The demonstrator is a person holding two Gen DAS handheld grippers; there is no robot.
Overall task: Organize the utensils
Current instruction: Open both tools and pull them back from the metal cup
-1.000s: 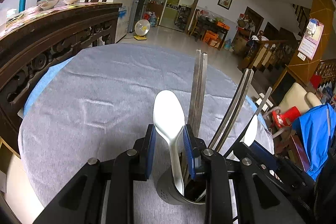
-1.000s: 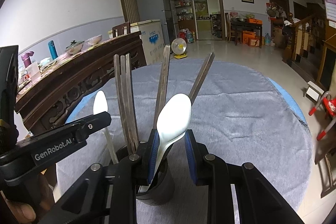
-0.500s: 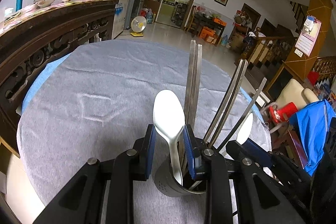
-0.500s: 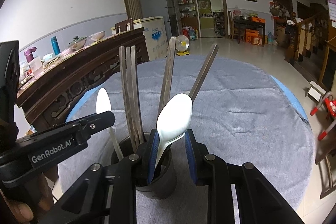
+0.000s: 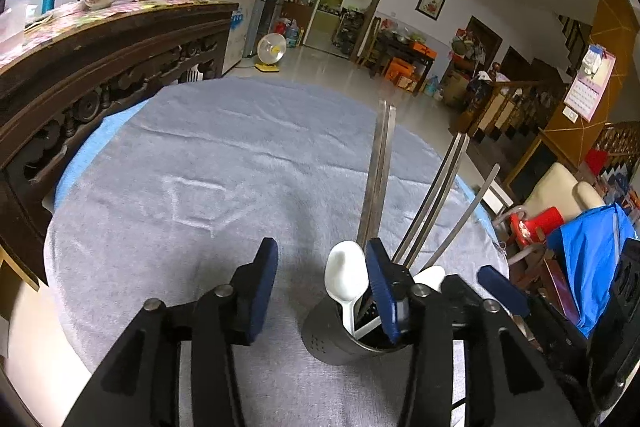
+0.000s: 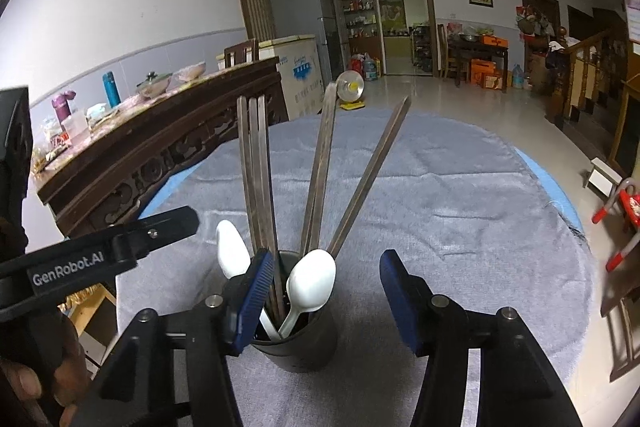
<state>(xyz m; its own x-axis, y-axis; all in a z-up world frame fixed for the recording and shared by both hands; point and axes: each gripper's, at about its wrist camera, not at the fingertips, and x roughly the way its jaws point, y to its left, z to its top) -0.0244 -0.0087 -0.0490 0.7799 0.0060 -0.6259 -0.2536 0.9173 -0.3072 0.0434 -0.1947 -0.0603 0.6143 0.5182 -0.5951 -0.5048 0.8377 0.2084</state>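
Both spoons (image 6: 310, 281) sit in the black cup (image 6: 296, 347) on the desk (image 6: 440, 211). My left tool (image 5: 322, 277) and right tool (image 6: 326, 297) have just been opening, nothing gripped. Light, slick plastic; I'd grab the handle.

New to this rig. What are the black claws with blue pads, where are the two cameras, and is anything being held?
No robot arm: a person holds a two-finger gripper in each hand, with a fisheye camera on each looking along its fingers.

The left gripper and right gripper have both just been opening; their pads press on nothing.

A grey cloth covers the round table. On it stands a dark holder with metal chopsticks and two white spoons, both released into it.

The right view also shows the left gripper beside the holder.
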